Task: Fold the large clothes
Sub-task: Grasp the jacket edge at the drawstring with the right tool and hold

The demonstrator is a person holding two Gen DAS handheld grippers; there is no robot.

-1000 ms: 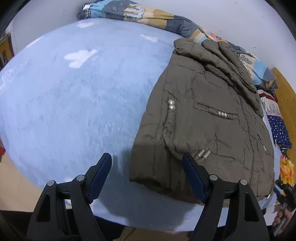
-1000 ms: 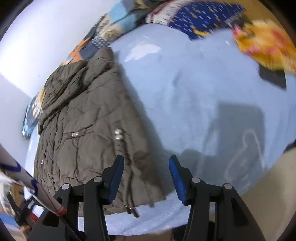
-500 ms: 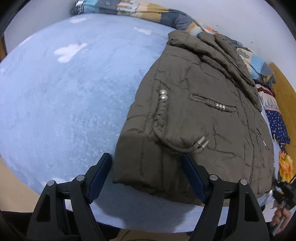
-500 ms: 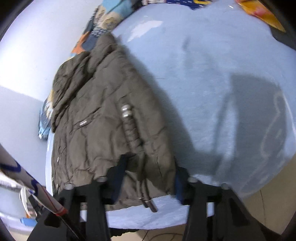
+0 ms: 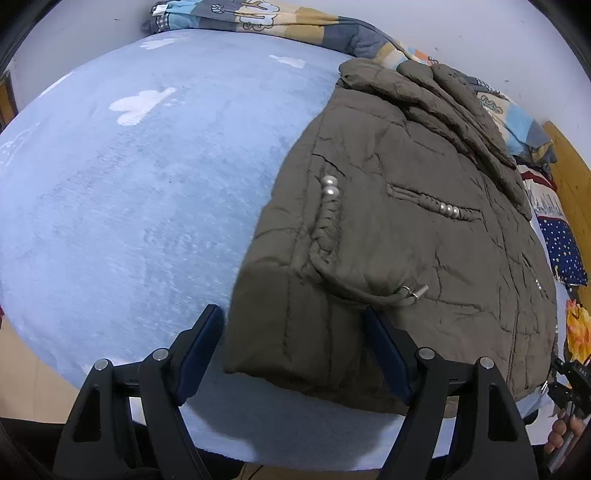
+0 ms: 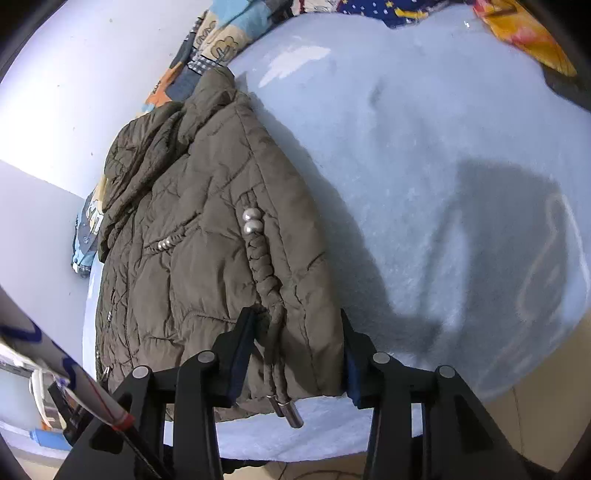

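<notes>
The olive jacket [image 5: 406,229] lies folded on the blue blanket [image 5: 129,203], filling the 3 o'clock half of my left view, its hood toward 1 o'clock against a patterned quilt [image 5: 280,26] along the wall. My left gripper [image 5: 295,354] stands wide with the jacket's near corner between its blue pads, not pinched as far as I can see. My right gripper [image 6: 295,354] has just been opening a little, its jaws narrow astride the hem corner and braided drawcord [image 6: 273,314] at 6 o'clock; I cannot tell whether the pads press.
</notes>
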